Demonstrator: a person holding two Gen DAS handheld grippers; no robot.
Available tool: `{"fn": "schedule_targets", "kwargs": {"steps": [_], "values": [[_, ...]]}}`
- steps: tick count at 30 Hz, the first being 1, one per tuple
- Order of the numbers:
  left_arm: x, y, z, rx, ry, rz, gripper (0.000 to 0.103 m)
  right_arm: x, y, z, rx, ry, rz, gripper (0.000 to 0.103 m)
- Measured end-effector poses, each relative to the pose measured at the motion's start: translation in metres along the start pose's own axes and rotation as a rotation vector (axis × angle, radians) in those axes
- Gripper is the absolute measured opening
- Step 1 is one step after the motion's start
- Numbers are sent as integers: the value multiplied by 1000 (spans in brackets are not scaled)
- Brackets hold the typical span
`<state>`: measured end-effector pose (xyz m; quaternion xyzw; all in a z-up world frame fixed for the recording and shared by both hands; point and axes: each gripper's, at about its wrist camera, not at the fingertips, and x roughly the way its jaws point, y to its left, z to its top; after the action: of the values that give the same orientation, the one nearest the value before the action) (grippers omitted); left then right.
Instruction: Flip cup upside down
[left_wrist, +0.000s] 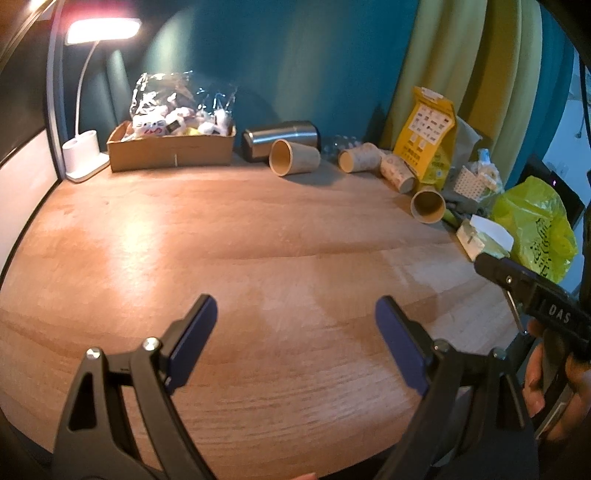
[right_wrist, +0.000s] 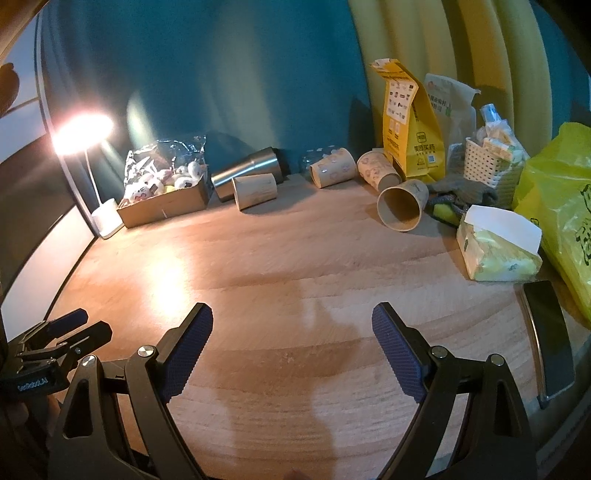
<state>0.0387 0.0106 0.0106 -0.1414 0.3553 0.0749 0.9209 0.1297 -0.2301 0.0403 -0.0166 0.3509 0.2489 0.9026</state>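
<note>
Several paper cups lie on their sides at the back of the wooden table. One plain cup lies left of centre, also in the right wrist view. A cup with its mouth toward me lies at the right, also in the right wrist view. Two patterned cups lie between them. My left gripper is open and empty over the near table. My right gripper is open and empty, far from the cups.
A steel tumbler lies behind the plain cup. A cardboard box of wrapped items and a lit desk lamp stand back left. A yellow paper bag, white basket, tissue pack, green plastic bag and phone crowd the right.
</note>
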Motion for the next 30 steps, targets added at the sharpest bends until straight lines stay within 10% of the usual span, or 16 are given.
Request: {"fn": "schedule_targets", "kwargs": {"steps": [15,30], "values": [[78,-39,77,220,27,-31,89,36,-59,36,48,-20,-64,90],[244,-129,192,552,94,-92,89,109,-134,86,146,13,-131,90]]}}
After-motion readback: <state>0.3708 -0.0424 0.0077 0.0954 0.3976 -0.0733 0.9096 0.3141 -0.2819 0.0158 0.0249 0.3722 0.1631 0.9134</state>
